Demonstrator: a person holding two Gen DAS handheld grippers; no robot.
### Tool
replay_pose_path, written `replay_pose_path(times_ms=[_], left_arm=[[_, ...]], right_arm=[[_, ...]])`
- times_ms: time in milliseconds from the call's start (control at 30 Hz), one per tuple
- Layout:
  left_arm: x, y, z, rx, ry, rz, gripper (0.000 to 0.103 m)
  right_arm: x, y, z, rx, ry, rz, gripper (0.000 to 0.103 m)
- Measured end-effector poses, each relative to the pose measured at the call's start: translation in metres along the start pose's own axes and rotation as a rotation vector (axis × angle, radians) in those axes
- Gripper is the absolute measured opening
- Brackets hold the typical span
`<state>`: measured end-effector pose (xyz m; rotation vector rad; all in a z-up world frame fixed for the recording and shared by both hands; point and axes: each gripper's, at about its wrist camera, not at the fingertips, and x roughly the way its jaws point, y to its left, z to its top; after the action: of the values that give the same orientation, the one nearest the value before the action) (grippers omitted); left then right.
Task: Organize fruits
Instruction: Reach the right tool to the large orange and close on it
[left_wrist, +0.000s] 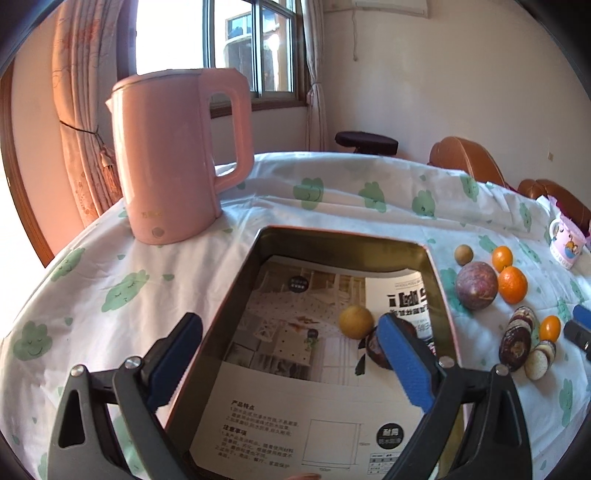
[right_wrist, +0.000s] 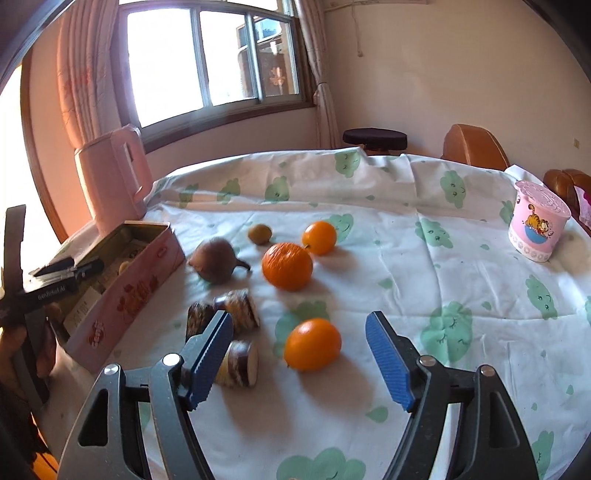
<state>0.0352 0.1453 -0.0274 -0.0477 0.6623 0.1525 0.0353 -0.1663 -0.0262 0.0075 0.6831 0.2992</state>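
The small oval orange (right_wrist: 313, 344) lies on the tablecloth (right_wrist: 424, 258) just ahead of our right gripper (right_wrist: 299, 360), between its spread, empty fingers, long axis crosswise to them, while our left gripper (left_wrist: 291, 363) hangs open over the tin box (left_wrist: 236, 291).

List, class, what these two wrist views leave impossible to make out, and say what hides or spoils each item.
- Dark fruit in the tin, left wrist view: the left gripper's blue finger covers most of it.
- Tin contents, right wrist view: the pink wall and left gripper block them.
- Leaflet small print, left wrist view: too small.
- Brown fruit, right wrist view: blurred.
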Motion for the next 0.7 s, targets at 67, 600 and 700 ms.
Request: replay_pose_path(times_ms=[67,600,700], left_arm=[[-0.010,-0.004,-0.002,-0.010,-0.027,0.011,0.098],[-0.049,-0.107,-0.006,0.119,-0.067,-0.129,0.100],[-0.040,-0.119,-0.010,0.130,-0.029,-0.146,0.100]], right_arm=[[0.003,0.006,-0.006,-0.016,0.016,0.026,0.076],[0.017,-0.013,-0.002,0.023,0.093,-0.035,0.055],[0.026,-0.016,0.001,0.024,0.120,-0.042,0.054]])
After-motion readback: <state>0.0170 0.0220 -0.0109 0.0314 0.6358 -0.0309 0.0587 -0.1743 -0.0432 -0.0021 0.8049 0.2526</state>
